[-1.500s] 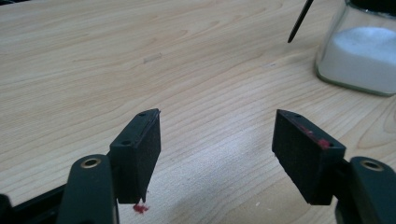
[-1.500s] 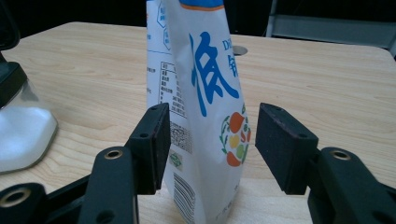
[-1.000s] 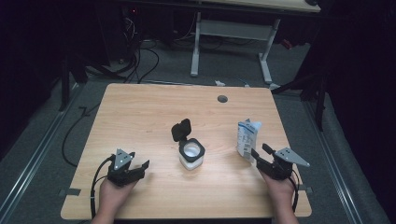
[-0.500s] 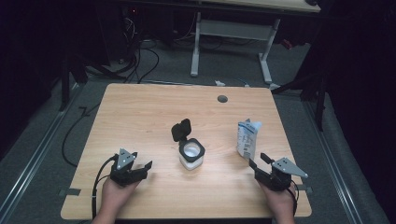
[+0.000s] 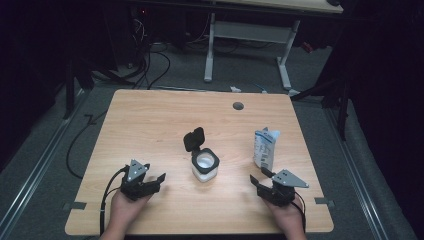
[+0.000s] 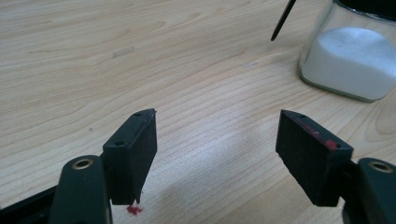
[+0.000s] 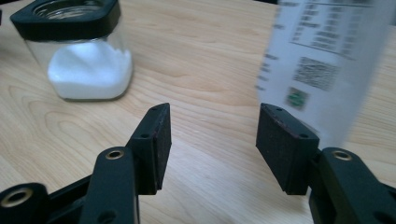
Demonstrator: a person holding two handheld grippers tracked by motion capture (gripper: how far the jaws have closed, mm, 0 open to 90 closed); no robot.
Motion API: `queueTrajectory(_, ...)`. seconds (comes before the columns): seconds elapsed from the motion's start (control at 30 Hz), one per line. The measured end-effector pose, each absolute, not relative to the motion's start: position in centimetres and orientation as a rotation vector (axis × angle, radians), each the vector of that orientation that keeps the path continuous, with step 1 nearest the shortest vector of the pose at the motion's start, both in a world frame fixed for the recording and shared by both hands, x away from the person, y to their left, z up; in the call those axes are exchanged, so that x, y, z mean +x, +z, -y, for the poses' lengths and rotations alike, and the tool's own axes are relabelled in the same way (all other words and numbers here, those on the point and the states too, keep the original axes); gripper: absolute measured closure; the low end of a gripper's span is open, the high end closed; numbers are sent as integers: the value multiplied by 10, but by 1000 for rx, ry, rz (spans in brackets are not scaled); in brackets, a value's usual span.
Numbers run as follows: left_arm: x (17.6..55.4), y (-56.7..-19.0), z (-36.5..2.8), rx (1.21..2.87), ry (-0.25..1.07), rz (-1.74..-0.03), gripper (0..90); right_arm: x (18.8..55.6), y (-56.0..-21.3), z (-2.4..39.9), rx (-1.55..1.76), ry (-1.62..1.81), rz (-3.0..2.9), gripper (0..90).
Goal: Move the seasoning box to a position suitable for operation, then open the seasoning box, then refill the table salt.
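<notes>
A square glass jar of white powder stands at the table's middle, its black flip lid hinged open. An upright white and blue pouch stands to its right. My left gripper rests near the front left, open and empty, pointing toward the jar. In the left gripper view its jaws stand wide over bare wood, the jar at the upper right. My right gripper sits in front of the pouch, open and empty. In the right gripper view the pouch rises just beyond the right jaw and the jar stands far left.
The wooden table has a round cable hole near its far edge. Beyond it stands another desk's white frame. Cables run over the dark floor at the left.
My right gripper has slid left and toward the table's near edge, away from the pouch's right side. The left gripper, jar and pouch have stayed put.
</notes>
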State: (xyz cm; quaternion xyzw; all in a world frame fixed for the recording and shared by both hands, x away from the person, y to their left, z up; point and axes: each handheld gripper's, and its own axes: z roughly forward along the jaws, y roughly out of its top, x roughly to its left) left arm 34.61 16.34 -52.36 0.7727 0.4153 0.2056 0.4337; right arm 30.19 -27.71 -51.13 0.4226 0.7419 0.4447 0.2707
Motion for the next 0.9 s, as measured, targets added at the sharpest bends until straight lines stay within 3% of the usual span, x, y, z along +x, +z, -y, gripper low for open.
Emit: queueTrajectory(0.9, 343, -522, -147, 1918, 523, -1012, 465, 319, -514, 235, 1063, 1155, -2098, 530)
